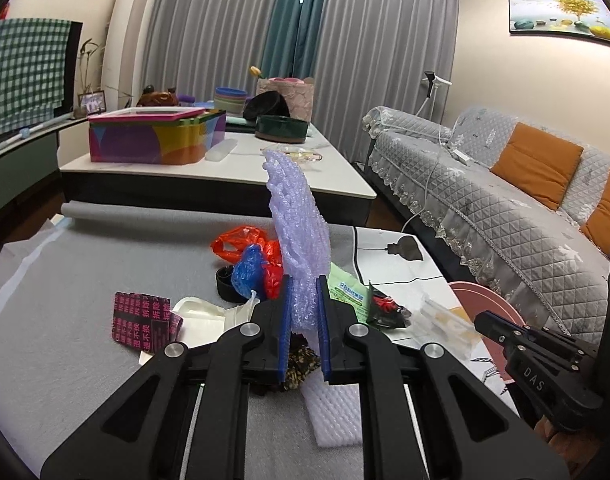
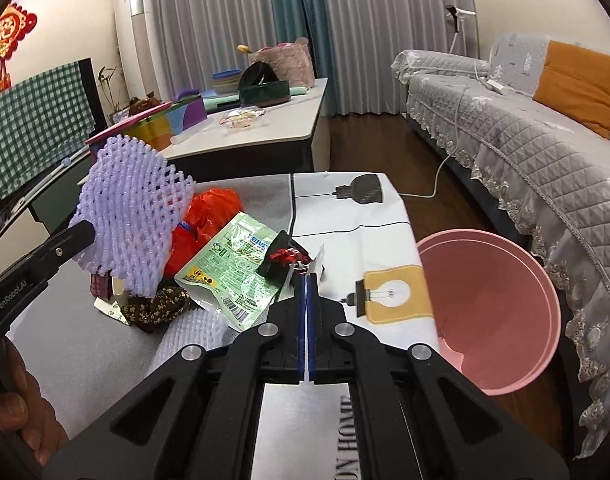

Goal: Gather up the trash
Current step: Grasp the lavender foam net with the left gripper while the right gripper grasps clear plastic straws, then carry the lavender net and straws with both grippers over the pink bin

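Off the surface's right edge stands the pink bin (image 2: 489, 316), on the right gripper's (image 2: 306, 280) side and well apart from the left gripper (image 1: 303, 280). Its pads clamp a lilac foam net (image 1: 301, 220) that stands upright above the trash pile. The right gripper's jaws are pressed together on what looks like a thin clear wrapper (image 2: 315, 262), though glare blurs it. Both loads must travel rightward. Grey cloth covers the surface (image 1: 65, 320); beyond it stands a sofa (image 2: 525, 140).
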Motion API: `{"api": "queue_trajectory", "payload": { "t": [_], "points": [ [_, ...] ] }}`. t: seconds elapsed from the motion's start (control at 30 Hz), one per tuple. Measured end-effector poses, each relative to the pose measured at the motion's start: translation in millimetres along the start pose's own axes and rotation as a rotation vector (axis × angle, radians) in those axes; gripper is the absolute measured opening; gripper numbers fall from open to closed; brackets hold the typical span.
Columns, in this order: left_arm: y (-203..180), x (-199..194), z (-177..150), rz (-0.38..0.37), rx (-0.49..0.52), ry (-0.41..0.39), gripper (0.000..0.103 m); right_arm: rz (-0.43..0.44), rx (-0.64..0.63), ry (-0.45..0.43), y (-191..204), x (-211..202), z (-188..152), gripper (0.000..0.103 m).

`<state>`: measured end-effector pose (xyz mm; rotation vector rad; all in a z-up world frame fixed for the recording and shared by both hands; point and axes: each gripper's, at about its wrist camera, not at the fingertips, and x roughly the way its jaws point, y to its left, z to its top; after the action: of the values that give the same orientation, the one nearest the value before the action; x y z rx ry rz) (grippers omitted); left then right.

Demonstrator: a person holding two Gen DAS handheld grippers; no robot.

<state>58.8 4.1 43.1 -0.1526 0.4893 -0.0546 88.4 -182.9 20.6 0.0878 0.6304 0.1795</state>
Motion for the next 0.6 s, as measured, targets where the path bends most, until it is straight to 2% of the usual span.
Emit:
{"api": "queue_trajectory", "payload": {
  "t": [0.6],
  "points": [
    [-21, -24, -5, -0.026, 0.045, -0.022, 0.011, -0.014, 0.024, -0.059, -26, -44, -5, 0.000]
  ]
}}
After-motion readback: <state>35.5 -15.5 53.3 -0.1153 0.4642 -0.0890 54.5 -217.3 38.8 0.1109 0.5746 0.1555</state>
